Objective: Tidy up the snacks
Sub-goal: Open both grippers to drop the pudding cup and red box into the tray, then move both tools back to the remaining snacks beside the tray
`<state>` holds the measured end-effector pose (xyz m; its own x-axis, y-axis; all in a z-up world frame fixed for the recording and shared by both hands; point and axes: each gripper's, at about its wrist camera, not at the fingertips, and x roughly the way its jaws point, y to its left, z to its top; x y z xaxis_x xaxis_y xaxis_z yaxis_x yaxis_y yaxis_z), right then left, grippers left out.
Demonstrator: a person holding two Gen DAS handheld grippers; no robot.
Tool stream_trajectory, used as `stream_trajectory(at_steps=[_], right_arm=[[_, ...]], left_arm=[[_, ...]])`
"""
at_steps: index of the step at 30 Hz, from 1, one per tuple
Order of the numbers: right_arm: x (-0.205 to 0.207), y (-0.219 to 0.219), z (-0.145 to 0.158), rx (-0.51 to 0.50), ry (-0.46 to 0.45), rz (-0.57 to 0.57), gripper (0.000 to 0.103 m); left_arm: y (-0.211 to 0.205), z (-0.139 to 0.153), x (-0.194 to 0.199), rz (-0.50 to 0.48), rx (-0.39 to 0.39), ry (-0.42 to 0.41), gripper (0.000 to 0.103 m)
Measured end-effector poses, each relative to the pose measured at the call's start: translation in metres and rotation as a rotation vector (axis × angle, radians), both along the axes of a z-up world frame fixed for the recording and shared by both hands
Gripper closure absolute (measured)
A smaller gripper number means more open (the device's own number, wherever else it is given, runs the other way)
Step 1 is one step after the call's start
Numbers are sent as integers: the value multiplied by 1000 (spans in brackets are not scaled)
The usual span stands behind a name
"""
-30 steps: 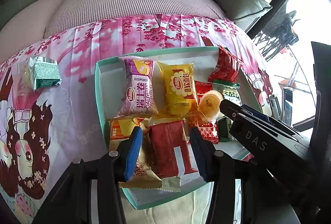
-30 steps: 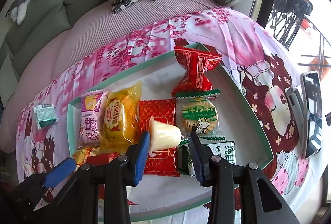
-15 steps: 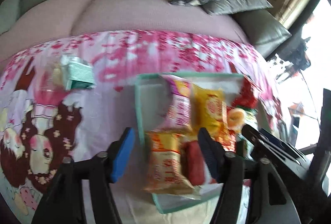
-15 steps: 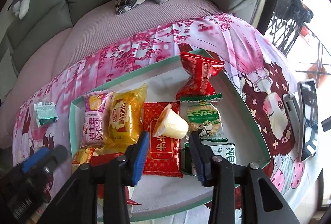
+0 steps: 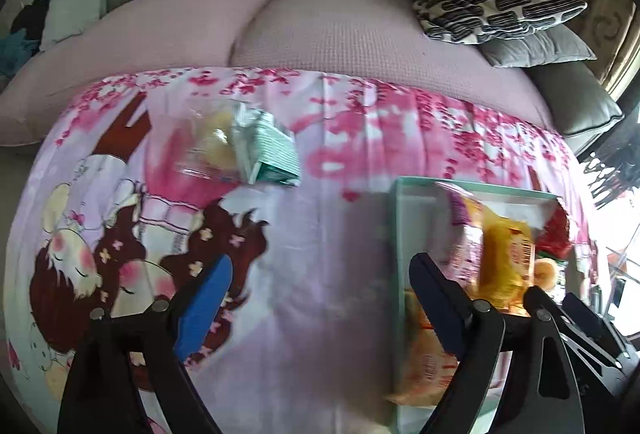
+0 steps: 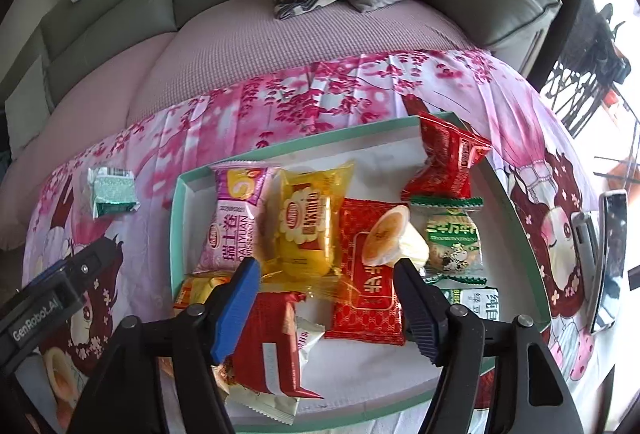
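Two grippers over pink cloth on sofa. Teal tray at centre, packed w/ snacks: pink pack at 9 o'clock, yellow pack beside it, red pack under pudding cup. Green pack alone on cloth, 10 o'clock of tray. R gripper opening, nothing gripped, cup just past tips. L gripper opening over bare cloth, empty, tray at 3 o'clock.
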<state>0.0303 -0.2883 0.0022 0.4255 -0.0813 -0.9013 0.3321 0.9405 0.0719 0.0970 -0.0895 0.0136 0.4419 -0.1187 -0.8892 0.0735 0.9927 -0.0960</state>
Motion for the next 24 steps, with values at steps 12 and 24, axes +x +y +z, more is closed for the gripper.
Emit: stream_trajectory(at_steps=[12, 24], right_arm=[[5, 12, -5, 14, -18, 26, 0], [5, 15, -5, 39, -12, 12, 0]], left_arm=[[16, -5, 4, 40, -4, -8, 12], [23, 1, 8, 47, -50, -13, 12]])
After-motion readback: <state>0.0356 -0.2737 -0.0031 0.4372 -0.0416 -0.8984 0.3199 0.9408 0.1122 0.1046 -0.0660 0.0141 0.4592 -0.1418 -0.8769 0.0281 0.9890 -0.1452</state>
